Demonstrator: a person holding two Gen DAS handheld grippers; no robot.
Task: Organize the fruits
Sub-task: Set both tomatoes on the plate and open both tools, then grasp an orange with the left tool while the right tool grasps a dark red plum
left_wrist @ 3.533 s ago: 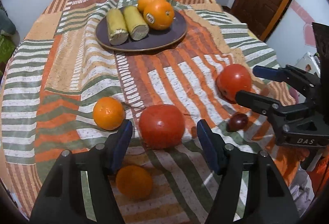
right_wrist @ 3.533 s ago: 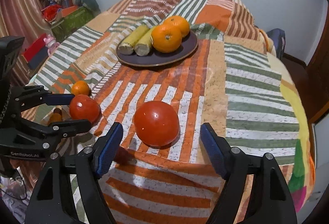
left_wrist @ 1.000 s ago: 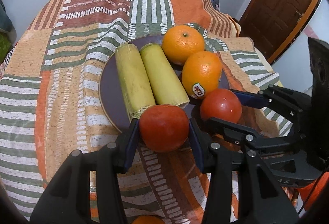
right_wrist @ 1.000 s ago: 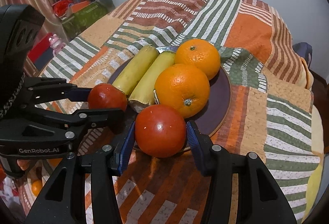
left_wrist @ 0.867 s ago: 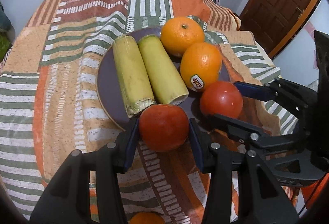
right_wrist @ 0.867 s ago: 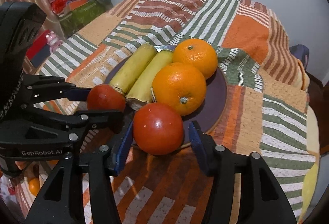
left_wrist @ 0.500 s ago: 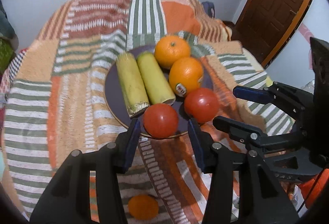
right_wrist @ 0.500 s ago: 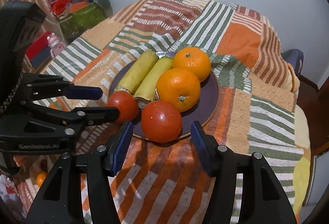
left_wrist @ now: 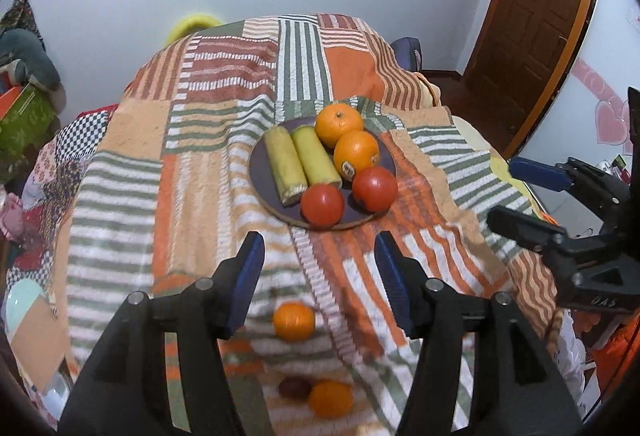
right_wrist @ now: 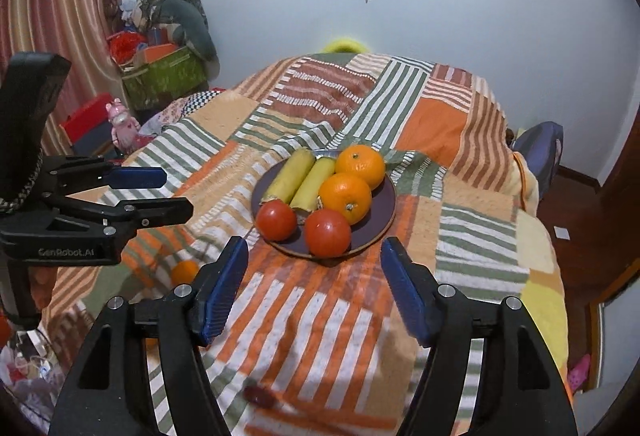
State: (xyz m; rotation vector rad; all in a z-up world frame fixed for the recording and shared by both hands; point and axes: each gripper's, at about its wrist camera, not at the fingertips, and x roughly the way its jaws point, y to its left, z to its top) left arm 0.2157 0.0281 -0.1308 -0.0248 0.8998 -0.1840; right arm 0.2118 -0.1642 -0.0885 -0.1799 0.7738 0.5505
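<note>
A dark plate (left_wrist: 258, 172) (right_wrist: 386, 204) on the patchwork cloth holds two yellow-green cylinders (left_wrist: 298, 160), two oranges (left_wrist: 356, 152) and two red tomatoes (left_wrist: 322, 205) (right_wrist: 328, 232). My left gripper (left_wrist: 320, 280) is open and empty, pulled back from the plate above a loose orange (left_wrist: 293, 320). My right gripper (right_wrist: 314, 290) is open and empty, also back from the plate. Another orange (left_wrist: 330, 398) and a small dark fruit (left_wrist: 294, 387) lie near the front edge.
A small orange (right_wrist: 184, 271) and a dark red fruit (right_wrist: 260, 396) show on the cloth in the right wrist view. A green box with clutter (right_wrist: 164, 74) stands at the left wall. A wooden door (left_wrist: 532, 4) is at the right.
Both grippers have opened, left their tomatoes on the plate's near rim and drawn back and up from the plate.
</note>
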